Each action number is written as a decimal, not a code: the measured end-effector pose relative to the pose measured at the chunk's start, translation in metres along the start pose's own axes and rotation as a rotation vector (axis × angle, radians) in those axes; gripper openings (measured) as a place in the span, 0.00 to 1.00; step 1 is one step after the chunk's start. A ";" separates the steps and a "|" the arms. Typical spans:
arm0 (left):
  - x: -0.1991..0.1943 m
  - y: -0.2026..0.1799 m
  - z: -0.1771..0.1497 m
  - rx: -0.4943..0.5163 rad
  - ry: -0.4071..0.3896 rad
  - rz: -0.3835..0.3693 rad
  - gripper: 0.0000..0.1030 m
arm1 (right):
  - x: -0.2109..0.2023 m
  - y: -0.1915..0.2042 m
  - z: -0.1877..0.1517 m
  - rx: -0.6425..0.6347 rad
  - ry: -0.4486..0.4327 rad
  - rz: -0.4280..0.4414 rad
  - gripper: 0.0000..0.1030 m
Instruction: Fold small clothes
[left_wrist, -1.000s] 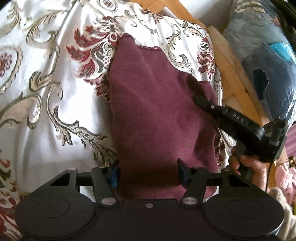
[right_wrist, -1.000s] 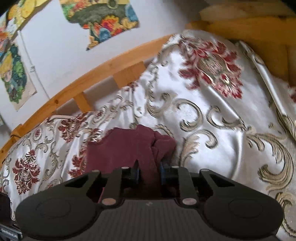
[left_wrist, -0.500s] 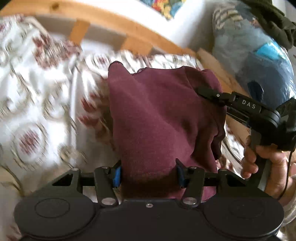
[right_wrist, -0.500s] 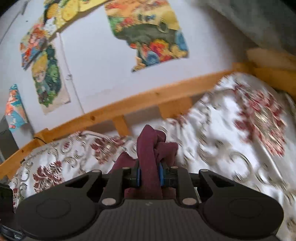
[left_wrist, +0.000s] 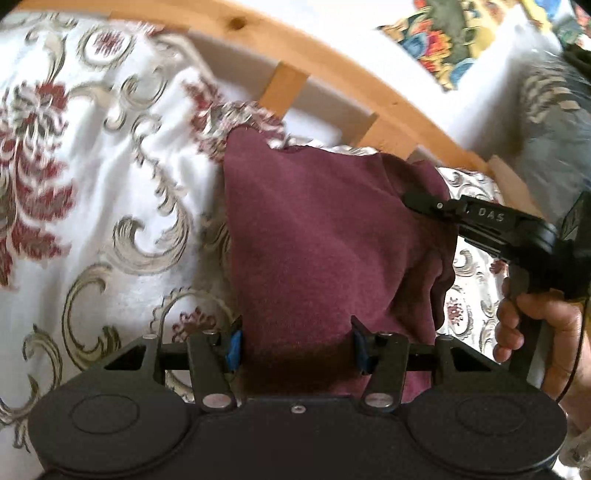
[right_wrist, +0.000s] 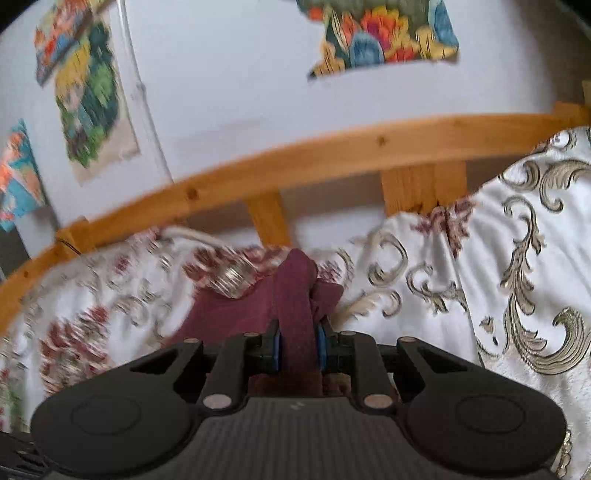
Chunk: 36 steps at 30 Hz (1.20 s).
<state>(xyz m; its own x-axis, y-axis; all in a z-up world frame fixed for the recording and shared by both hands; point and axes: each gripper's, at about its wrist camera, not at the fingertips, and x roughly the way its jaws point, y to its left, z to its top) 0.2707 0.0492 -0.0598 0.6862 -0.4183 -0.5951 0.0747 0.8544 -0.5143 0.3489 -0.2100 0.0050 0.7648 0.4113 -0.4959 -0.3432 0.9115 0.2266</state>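
Left tool (left_wrist: 295, 345) has its blue-padded jaws set fairly wide, and a broad fold of the maroon knit garment (left_wrist: 317, 236) fills the whole gap, so it's gripping the near edge of the cloth. Right tool (right_wrist: 298, 345) is pinched way narrower on a bunched-up strip of that same garment (right_wrist: 295, 295), pads pressing both sides. From the left wrist view you can also spot the right tool (left_wrist: 424, 201) coming in from the side, tips touching the garment's far right corner, with a person's hand (left_wrist: 535, 325) wrapped round its handle.

Garment is spread between the two tools and looks lifted a bit at the held edges, with the rest draped down onto the bed's white satin cover with gold scrolls and dark red flowers (left_wrist: 110, 184). Beyond the garment runs the bed's light wooden rail with short slats (right_wrist: 332, 155), and behind that a white wall with torn colourful cartoon posters (right_wrist: 384, 37). To the right of the garment, past the rail, sits a grey-blue bundle of cloth (left_wrist: 554, 122), pretty blurry.
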 end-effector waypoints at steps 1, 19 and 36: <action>0.002 0.001 -0.001 -0.007 0.005 0.001 0.56 | 0.004 -0.004 -0.003 0.011 0.008 -0.012 0.22; 0.010 -0.001 -0.010 0.005 0.019 0.030 0.63 | -0.017 -0.001 -0.036 -0.130 0.083 -0.105 0.76; 0.014 0.002 -0.011 -0.036 0.049 0.021 0.79 | -0.011 -0.026 -0.055 -0.007 0.041 -0.224 0.93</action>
<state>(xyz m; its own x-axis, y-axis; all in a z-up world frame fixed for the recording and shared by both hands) 0.2723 0.0417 -0.0758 0.6508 -0.4155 -0.6355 0.0338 0.8520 -0.5225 0.3199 -0.2383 -0.0415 0.7997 0.1985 -0.5666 -0.1711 0.9800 0.1018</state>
